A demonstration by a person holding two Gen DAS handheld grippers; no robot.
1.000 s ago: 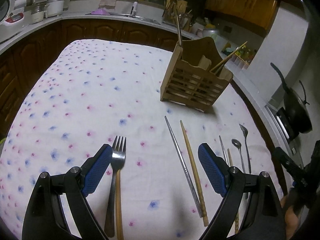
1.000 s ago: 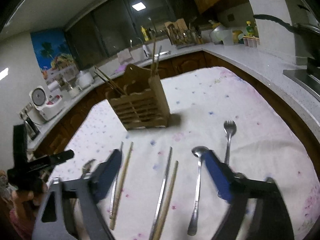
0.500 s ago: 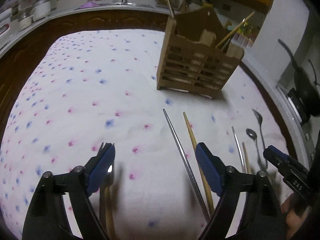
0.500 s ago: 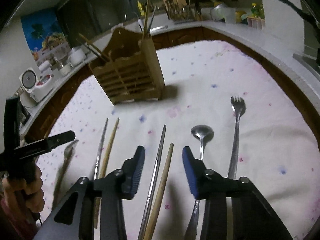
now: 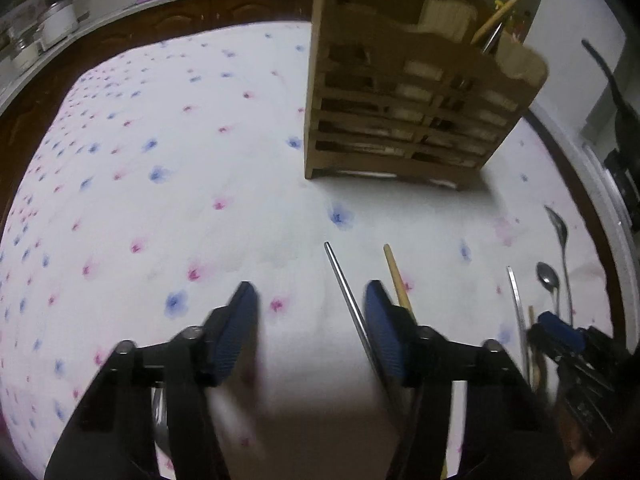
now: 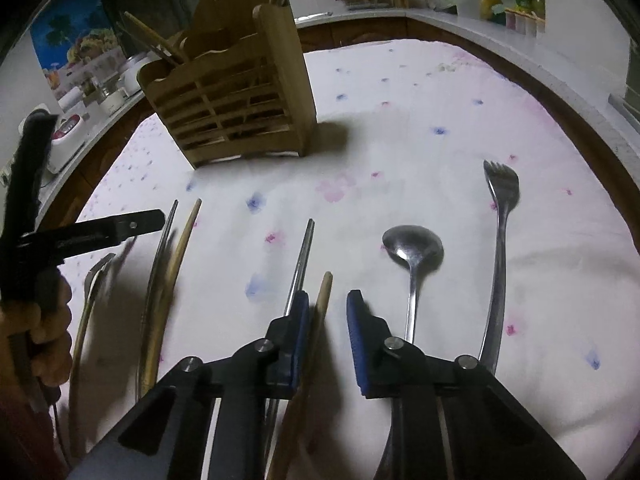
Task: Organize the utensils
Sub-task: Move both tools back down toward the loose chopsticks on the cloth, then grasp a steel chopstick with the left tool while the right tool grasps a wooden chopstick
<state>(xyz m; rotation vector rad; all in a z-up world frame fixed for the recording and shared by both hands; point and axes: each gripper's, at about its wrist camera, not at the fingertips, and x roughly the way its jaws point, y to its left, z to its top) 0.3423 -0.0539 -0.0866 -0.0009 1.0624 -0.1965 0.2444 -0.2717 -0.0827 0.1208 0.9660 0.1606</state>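
**Both grippers drop onto the row of utensils**

A second ago both sets of jaws stood wide and higher above the table (image 5: pixel 168 128); now both have sunk close to the flowered cloth and are closing, so I judge two pickups are beginning at once.

On the left, my left gripper (image 5: pixel 308 332) has slid off the fork it was over. Its jaws stand at a middling width, and between them is only bare cloth; the steel chopstick (image 5: pixel 344 288) runs under the inner edge of the far pad and the wooden chopstick (image 5: pixel 396 276) lies just outside. Nothing is gripped.

Further right, my right gripper (image 6: pixel 326 332) has narrowed its jaws around the wooden chopstick (image 6: pixel 322 308); I cannot see the pads pressing it yet. A steel chopstick (image 6: pixel 302 256) lies just outside its near pad, with the spoon (image 6: pixel 412 248) and fork (image 6: pixel 500 216) beyond.

The slatted wooden utensil holder (image 6: pixel 236 96) stands upright behind the row, already holding some chopsticks. The metal pieces are thin, smooth and shiny; the wooden sticks are matte and tapered.
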